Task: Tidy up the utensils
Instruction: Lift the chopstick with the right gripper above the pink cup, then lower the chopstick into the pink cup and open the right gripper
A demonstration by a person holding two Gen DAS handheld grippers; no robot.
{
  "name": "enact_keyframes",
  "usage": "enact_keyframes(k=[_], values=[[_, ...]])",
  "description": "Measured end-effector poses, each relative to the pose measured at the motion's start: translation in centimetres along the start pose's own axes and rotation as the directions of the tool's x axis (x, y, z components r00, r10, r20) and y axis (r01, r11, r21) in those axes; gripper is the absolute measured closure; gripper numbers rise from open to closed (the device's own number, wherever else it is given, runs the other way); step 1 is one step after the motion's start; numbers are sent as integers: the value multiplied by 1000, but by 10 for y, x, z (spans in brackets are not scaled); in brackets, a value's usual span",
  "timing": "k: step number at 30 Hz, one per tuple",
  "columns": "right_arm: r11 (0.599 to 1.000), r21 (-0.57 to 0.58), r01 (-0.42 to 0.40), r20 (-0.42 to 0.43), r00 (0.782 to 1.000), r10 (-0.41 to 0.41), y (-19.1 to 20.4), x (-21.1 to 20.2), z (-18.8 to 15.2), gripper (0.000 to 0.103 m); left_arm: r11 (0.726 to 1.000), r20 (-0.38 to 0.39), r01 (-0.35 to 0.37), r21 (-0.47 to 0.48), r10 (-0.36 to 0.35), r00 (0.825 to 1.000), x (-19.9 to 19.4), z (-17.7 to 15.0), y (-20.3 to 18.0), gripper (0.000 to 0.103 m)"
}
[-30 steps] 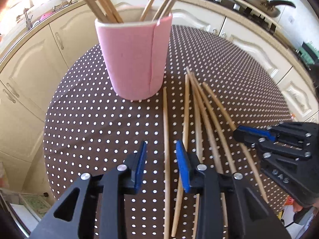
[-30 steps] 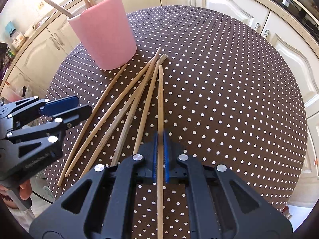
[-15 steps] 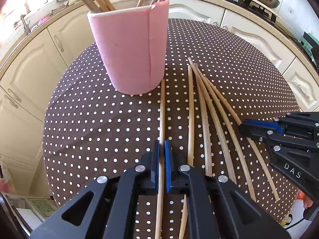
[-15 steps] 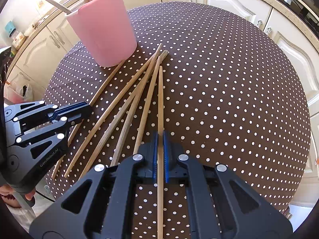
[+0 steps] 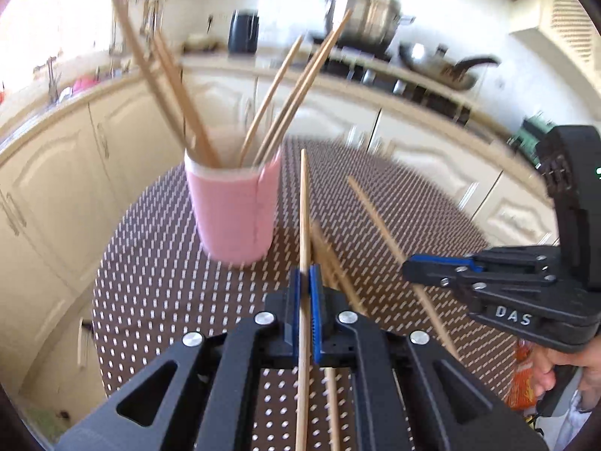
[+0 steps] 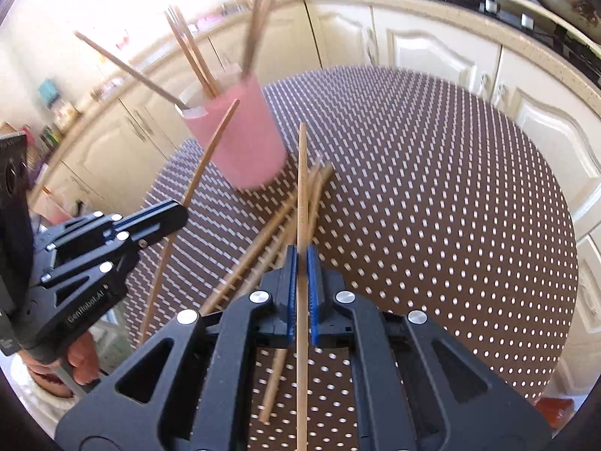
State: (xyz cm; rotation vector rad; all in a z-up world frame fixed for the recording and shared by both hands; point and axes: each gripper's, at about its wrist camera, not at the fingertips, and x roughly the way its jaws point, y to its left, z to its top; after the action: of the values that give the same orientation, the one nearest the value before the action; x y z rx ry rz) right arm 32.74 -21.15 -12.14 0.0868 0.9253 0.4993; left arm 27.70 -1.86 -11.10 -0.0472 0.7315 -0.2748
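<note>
A pink cup [image 5: 234,212] holding several wooden chopsticks stands on the round brown polka-dot table [image 5: 157,285]; it also shows in the right wrist view [image 6: 246,139]. My left gripper [image 5: 305,285] is shut on one chopstick [image 5: 305,206], lifted off the table and pointing just right of the cup. My right gripper [image 6: 299,263] is shut on another chopstick [image 6: 301,188], also lifted. Each gripper shows in the other's view, the right [image 5: 413,268] and the left [image 6: 176,218], each with its stick. Several chopsticks [image 6: 263,244] lie on the table.
Cream kitchen cabinets [image 6: 432,49] ring the table on the far side. A counter with a frying pan [image 5: 443,67] and a pot [image 5: 368,11] runs behind. The table's edge [image 6: 563,300] drops off at the right.
Both grippers have lifted and tilted up, each raising its chopstick off the table. A second ago the left gripper was open around its stick; it then shut on it.
</note>
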Motion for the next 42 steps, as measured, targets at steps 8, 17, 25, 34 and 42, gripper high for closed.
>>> enact_keyframes(k=[8, 17, 25, 34, 42], values=[[994, -28, -107, 228, 967, 111, 19, -48, 16, 97, 999, 247, 5, 52, -18, 969, -45, 21, -21, 98], [983, -96, -154, 484, 856, 181, 47, -64, 55, 97, 999, 484, -16, 32, -1, 875, -62, 50, -26, 98], [978, -120, -170, 616, 760, 208, 39, -47, 85, 97, 999, 609, -20, -27, 32, 792, -48, 75, -13, 98], [966, -172, -194, 733, 630, 257, 33, -22, 107, 97, 995, 732, -46, -91, 98, 675, -37, 91, 2, 98], [955, -182, -233, 766, 576, 286, 24, 6, 115, 97, 990, 754, -73, -122, 140, 642, -16, 93, 13, 98]])
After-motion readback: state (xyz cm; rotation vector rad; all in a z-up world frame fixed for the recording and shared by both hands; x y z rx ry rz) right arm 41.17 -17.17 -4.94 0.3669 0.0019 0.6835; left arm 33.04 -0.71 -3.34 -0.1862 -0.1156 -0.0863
